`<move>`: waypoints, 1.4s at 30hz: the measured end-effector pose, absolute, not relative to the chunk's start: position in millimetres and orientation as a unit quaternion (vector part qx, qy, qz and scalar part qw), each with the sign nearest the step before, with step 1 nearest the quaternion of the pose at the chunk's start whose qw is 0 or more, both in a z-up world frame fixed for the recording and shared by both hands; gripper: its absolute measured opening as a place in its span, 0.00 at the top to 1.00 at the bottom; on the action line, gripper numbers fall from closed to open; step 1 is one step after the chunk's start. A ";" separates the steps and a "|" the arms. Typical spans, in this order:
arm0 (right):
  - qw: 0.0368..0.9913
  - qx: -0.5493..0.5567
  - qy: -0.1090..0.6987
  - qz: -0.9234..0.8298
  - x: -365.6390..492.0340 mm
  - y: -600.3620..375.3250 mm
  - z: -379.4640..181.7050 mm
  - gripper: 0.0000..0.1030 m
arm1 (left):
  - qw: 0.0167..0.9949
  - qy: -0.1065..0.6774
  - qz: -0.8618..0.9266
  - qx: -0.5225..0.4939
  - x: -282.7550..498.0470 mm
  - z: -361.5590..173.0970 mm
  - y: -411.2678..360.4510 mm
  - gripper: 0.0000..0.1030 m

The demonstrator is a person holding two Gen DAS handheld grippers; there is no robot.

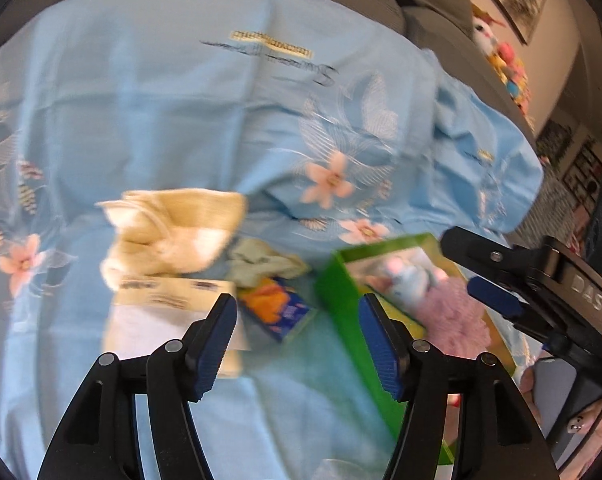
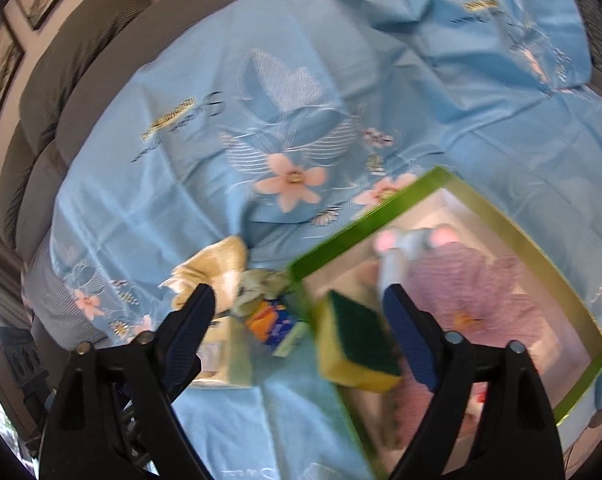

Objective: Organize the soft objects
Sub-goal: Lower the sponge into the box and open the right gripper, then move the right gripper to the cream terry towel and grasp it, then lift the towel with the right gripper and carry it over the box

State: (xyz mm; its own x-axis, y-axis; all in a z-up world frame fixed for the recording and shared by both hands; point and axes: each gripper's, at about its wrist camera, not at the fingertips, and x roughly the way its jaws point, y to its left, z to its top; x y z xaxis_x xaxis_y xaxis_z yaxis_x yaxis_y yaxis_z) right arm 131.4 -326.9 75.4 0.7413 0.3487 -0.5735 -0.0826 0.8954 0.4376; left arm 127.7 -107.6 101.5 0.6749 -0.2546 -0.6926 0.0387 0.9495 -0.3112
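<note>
A green-rimmed box [image 2: 513, 216] lies on a blue flowered cloth and holds a pink fluffy cloth [image 2: 497, 292] and a pale blue plush toy [image 2: 401, 256]. A yellow sponge with a green scourer side [image 2: 357, 344] sits tilted at the box's near-left wall, between my right gripper's fingers but apart from both. My right gripper [image 2: 301, 312] is open. My left gripper [image 1: 297, 320] is open and empty above the cloth, left of the box [image 1: 341, 292]. A cream towel [image 1: 173, 232], a grey-green rag [image 1: 261, 264] and an orange-blue packet [image 1: 277, 312] lie left of the box.
A cream booklet or flat pack [image 1: 161, 312] lies under the towel. The blue cloth [image 1: 181, 100] covers a grey sofa [image 1: 429, 12]. A colourful plush toy [image 1: 501, 60] sits on the sofa's right edge. Framed pictures hang on the wall.
</note>
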 end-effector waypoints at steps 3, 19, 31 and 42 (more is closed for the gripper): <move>0.913 0.185 0.336 0.139 131.6 -304.6 81.0 0.05 | 0.909 0.387 -0.051 -0.150 126.5 102.3 -73.3 0.32; 0.866 0.121 0.434 0.216 251.7 -163.1 36.6 0.02 | 0.870 0.433 0.022 -0.237 194.0 19.8 38.9 0.31; 0.830 0.049 0.508 0.223 323.0 -107.4 -25.9 0.09 | 0.833 0.481 0.003 -0.273 233.4 -47.1 42.8 0.31; 0.783 0.059 0.540 0.304 318.7 -79.1 -50.6 0.68 | 0.843 0.480 -0.008 -0.240 233.6 -41.3 32.8 0.75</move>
